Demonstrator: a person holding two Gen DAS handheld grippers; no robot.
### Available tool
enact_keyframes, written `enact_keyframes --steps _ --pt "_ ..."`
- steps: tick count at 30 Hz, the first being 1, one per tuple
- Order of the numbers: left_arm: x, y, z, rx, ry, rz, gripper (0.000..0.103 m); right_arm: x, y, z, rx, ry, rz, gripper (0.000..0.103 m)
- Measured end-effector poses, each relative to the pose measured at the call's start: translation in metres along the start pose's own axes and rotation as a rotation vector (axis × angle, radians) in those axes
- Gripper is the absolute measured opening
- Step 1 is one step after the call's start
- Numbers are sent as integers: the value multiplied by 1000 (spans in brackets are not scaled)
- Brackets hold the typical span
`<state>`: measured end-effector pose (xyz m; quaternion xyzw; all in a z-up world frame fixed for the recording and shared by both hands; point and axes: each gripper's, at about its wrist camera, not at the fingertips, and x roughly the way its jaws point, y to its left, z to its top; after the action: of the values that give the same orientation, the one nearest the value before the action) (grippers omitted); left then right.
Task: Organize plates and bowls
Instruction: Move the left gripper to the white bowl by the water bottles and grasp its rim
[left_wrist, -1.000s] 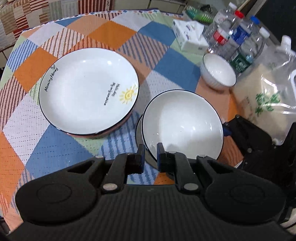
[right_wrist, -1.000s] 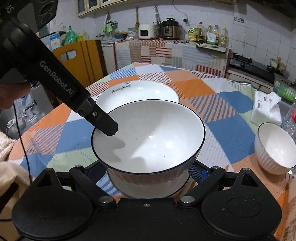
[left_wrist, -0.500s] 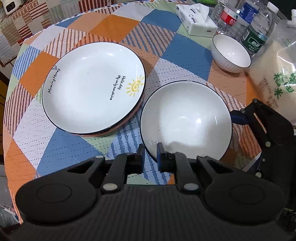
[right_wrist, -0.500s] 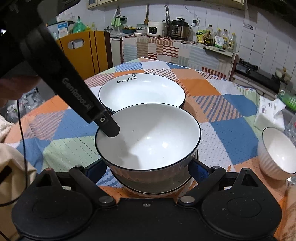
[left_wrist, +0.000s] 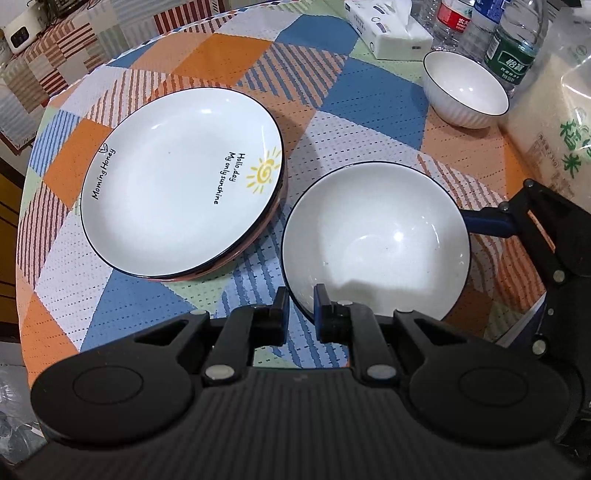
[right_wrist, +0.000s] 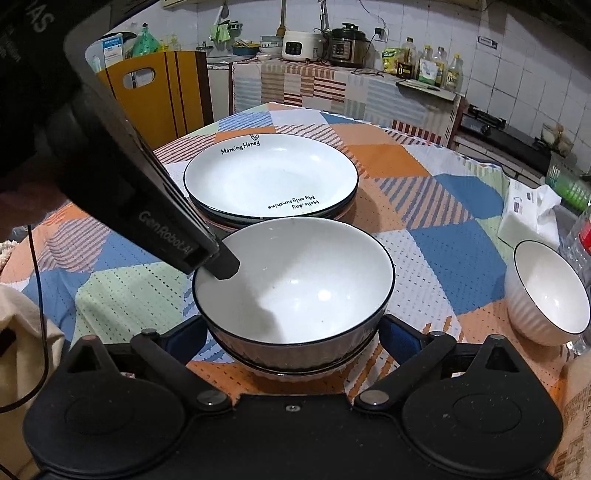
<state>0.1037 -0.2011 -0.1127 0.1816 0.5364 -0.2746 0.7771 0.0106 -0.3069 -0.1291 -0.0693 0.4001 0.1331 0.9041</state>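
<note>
A large white bowl with a dark rim (left_wrist: 376, 240) (right_wrist: 295, 273) sits nested in a second, ribbed bowl (right_wrist: 295, 373) on the patchwork tablecloth. My left gripper (left_wrist: 299, 306) is shut on the upper bowl's near rim, one finger inside and one outside; its finger (right_wrist: 221, 264) shows from the right wrist view. My right gripper (right_wrist: 293, 339) straddles the stack low down, its blue pads against the lower bowl's sides. One of its fingers (left_wrist: 487, 223) touches the stack's right side. A stack of white plates (left_wrist: 177, 199) (right_wrist: 269, 177) lies just beyond.
A small white bowl (left_wrist: 465, 86) (right_wrist: 550, 295) stands at the table's right. Near it are a tissue pack (left_wrist: 391, 33), several water bottles (left_wrist: 513, 44) and a rice bag (left_wrist: 554, 122). The round table's edge (left_wrist: 33, 184) curves close on the left.
The upper bowl has come down with my left gripper and now rests nested in the lower bowl. The right gripper has stayed where it was.
</note>
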Motion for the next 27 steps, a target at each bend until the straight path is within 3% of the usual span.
enact_keyframes --steps 7,15,22,27 --pt "-13 11 3 -51 -20 -27 15 -7 -3 -5 -4 15 17 101" --pt "-46 18 20 -99 -107 -92 23 -47 -25 -15 63 -62 5 101" --pt "-58 -3 51 -98 -213 -164 28 -66 -52 -17 187 -175 -155 101" --pt "-44 -23 81 -109 -240 -178 35 -44 -76 -16 343 -214 -316 101"
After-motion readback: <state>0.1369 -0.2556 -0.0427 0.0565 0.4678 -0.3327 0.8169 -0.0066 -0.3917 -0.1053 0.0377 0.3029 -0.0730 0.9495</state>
